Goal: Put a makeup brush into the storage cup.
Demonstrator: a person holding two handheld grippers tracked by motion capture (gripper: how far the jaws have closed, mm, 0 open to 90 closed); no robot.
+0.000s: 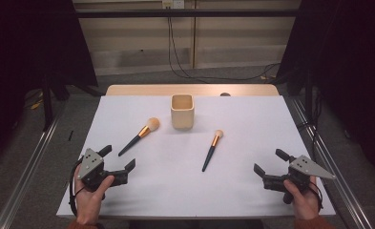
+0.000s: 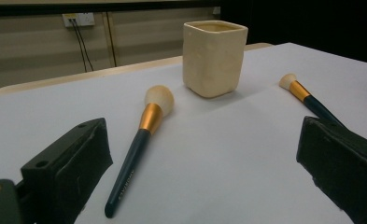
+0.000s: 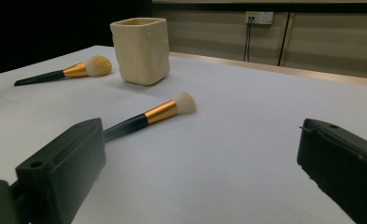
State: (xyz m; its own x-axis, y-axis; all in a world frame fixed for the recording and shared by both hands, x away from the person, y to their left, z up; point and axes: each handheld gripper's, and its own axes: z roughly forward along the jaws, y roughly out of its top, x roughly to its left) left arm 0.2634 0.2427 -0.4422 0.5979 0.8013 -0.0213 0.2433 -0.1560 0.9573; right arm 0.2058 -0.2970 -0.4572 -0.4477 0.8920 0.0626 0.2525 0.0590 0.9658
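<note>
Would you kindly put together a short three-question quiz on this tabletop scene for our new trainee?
1. True or false: the larger gold-banded makeup brush stands inside the cream square ceramic cup.
2. Which tool is nearer the smaller gold-banded makeup brush: A) left tool B) right tool?
3. Fill in: both brushes lie flat on the ______ table cover.

Key:
1. False; it lies on the cover, to the cup's left in the high view.
2. B.
3. White.
</note>
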